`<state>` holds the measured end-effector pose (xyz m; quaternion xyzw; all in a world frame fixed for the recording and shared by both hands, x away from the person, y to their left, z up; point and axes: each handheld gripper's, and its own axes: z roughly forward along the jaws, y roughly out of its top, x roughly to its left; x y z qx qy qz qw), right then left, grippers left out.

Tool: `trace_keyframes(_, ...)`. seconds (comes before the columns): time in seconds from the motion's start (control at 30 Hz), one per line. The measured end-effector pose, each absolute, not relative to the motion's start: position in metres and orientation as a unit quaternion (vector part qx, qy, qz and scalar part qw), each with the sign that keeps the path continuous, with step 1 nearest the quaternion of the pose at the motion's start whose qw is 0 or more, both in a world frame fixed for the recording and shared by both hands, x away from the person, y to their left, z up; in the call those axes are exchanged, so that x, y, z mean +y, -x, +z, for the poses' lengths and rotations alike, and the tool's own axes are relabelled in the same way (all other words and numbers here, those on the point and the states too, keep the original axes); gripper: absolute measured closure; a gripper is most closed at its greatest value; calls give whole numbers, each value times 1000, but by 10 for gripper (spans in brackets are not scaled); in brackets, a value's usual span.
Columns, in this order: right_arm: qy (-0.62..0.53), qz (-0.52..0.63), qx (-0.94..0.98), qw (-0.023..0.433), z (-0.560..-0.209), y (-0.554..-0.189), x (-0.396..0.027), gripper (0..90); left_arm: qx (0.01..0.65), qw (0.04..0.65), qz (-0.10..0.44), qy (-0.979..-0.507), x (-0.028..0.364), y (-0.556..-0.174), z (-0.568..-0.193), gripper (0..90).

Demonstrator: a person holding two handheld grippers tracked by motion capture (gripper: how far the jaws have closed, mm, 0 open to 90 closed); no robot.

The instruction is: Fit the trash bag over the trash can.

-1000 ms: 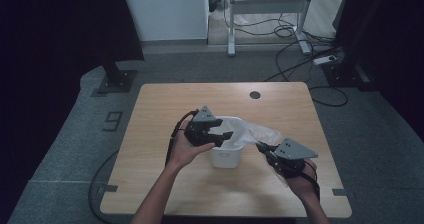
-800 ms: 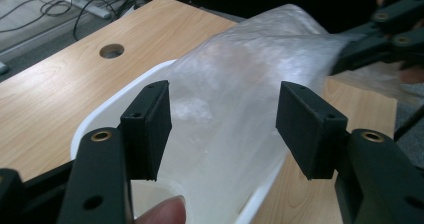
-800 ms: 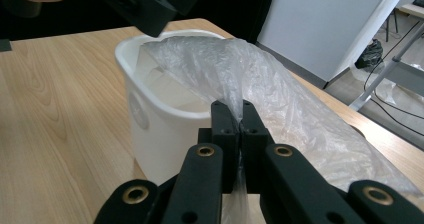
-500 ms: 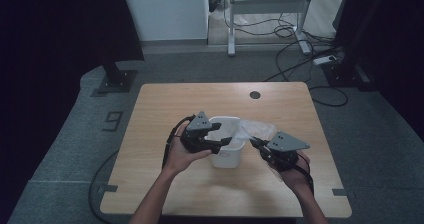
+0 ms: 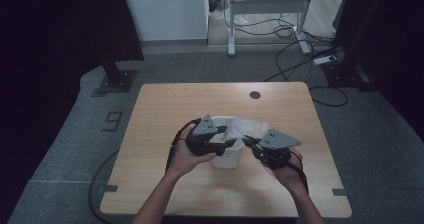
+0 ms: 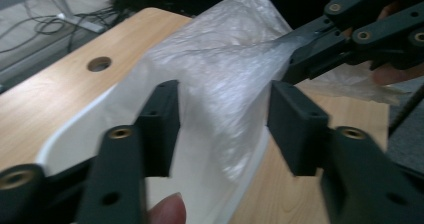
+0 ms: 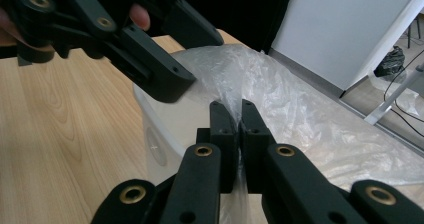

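Note:
A white bin (image 5: 227, 156) stands at the middle of the wooden table (image 5: 165, 109) with a clear plastic bag (image 5: 250, 128) draped over its far right rim. My right gripper (image 5: 248, 143) is shut on a pinched fold of the bag (image 7: 300, 109), and its jaws (image 7: 239, 111) meet just above the bin's wall (image 7: 160, 134). My left gripper (image 5: 226, 143) hovers over the bin's mouth. Its jaws have just been closing and stand half apart (image 6: 222, 104). The bag (image 6: 225, 69) runs between them, and the pads do not press on it. The bin's rim (image 6: 75, 129) lies below.
A round hole (image 5: 255, 94) sits near the table's far edge. Beyond the table on the floor are cables, a power strip (image 5: 325, 60) and a white stand (image 5: 265, 6). A dark post base (image 5: 116, 79) stands at the far left.
My right gripper has moved left towards the bin, carrying the bag's fold with it. The left gripper has come a little nearer along the bin's rim, and its jaws look narrower.

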<state>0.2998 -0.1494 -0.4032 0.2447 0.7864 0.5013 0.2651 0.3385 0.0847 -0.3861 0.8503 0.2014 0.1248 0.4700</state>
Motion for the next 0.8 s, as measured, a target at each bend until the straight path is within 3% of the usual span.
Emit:
trace_keyframes(0.17, -241, 497, 791, 263, -404, -300, -148, 858, 198, 464, 128, -854, 81, -338, -391, 709)
trace_keyframes(0.33, -238, 500, 790, 265, -404, -298, -147, 772, 210, 469, 134, -847, 81, -339, -393, 813)
trace_keyframes(0.5, -248, 516, 764, 299, -396, -282, -149, 578, 246, 474, 134, -835, 86, -347, -397, 832)
trace_keyframes(0.8, -245, 551, 729, 325, -384, -238, -176, 469, 306, 497, 95, -806, 115, -361, -407, 827)
